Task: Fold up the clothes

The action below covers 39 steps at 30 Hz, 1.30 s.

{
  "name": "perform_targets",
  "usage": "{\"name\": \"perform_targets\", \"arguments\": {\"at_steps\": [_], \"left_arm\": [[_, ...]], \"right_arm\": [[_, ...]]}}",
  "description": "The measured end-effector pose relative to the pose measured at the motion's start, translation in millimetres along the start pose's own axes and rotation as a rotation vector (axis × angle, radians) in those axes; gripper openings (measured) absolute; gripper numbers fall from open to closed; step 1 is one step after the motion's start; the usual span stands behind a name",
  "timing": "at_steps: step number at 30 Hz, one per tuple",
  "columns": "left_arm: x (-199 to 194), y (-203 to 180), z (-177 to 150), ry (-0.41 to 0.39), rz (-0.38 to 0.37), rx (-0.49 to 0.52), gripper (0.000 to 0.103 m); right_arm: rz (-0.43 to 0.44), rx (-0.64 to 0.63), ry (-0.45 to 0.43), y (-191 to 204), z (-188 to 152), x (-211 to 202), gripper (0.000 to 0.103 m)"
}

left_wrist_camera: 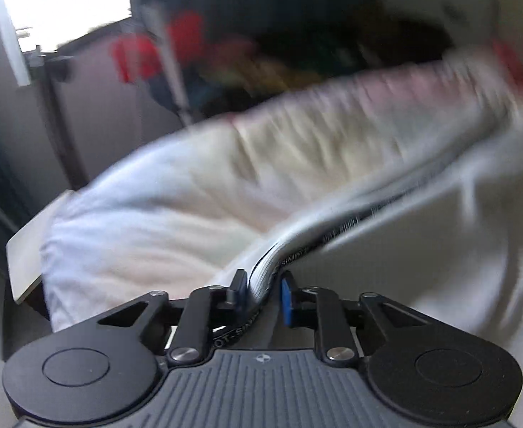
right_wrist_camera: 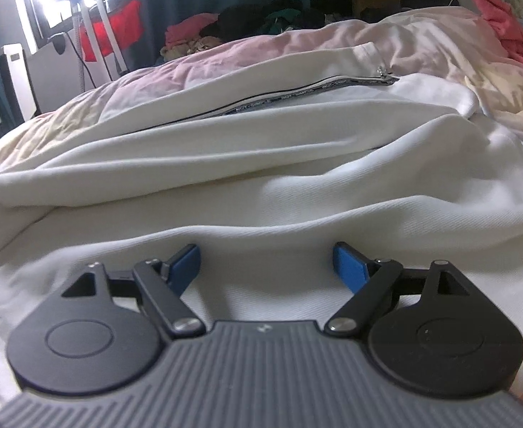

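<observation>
Lying on one bed [right_wrist_camera: 225, 60]: one white zip-front garment [right_wrist_camera: 261, 164], zipper [right_wrist_camera: 318, 89] partly undone. Left hand-held gripper [left_wrist_camera: 263, 294], one, clenched on the garment's zipper edge, the view blurred. Right hand-held gripper [right_wrist_camera: 266, 267], one, released, blue pads [right_wrist_camera: 348, 267] spread over the white cloth.

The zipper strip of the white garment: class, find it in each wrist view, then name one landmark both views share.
Left wrist view: the zipper strip runs from the shut left gripper up toward the right.
Right wrist view: it lies across the upper middle, beyond the open right gripper.
Shared landmark: the red cloth near the window.
</observation>
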<state>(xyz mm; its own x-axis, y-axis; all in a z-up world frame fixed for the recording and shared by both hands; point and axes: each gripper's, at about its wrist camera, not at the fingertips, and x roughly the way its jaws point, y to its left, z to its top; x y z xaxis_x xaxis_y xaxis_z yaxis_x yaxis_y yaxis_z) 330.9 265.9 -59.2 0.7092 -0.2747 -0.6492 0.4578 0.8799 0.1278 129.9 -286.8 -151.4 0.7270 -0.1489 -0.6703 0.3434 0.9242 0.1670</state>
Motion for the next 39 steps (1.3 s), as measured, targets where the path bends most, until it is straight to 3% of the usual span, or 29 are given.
{"name": "perform_targets", "arguments": {"at_steps": [2,3,5,9,12,13,14,16,20,24,33,39], "left_arm": [[-3,-7,6,-0.03,0.133,-0.064,0.019],[4,-13,9,-0.001,0.204,-0.107,0.019],[27,-26,7,0.084,0.289,-0.163,0.019],[38,-46,4,0.114,0.393,-0.196,0.023],[22,-57,4,0.115,0.442,-0.216,0.048],[10,-62,4,0.11,0.458,-0.236,0.064],[-7,-66,3,0.096,0.461,-0.276,0.073],[-39,-73,-2,0.075,0.428,-0.372,0.078],[-115,-102,-35,0.091,0.392,-0.571,0.084],[-178,-128,-78,0.131,0.373,-0.771,0.084],[-262,-139,-172,0.195,0.339,-1.265,0.087],[-238,-129,-194,0.241,0.304,-1.422,0.087]], "right_arm": [[0.003,0.011,-0.003,-2,0,-2,0.082],[0.006,0.016,-0.004,-3,1,-3,0.082],[0.009,0.019,-0.003,-4,1,-4,0.082],[0.023,0.018,-0.001,-4,1,-8,0.082],[0.036,0.014,0.0,-3,1,-13,0.082],[0.038,0.012,-0.002,-3,1,-16,0.082],[0.043,0.011,-0.005,-3,1,-19,0.082],[0.058,0.015,-0.014,-5,1,-25,0.082],[0.098,0.042,-0.043,-13,5,-44,0.082],[0.142,0.085,-0.066,-25,6,-69,0.082],[0.2,0.163,-0.086,-47,0,-106,0.082],[0.194,0.177,-0.073,-51,-2,-106,0.082]]}}
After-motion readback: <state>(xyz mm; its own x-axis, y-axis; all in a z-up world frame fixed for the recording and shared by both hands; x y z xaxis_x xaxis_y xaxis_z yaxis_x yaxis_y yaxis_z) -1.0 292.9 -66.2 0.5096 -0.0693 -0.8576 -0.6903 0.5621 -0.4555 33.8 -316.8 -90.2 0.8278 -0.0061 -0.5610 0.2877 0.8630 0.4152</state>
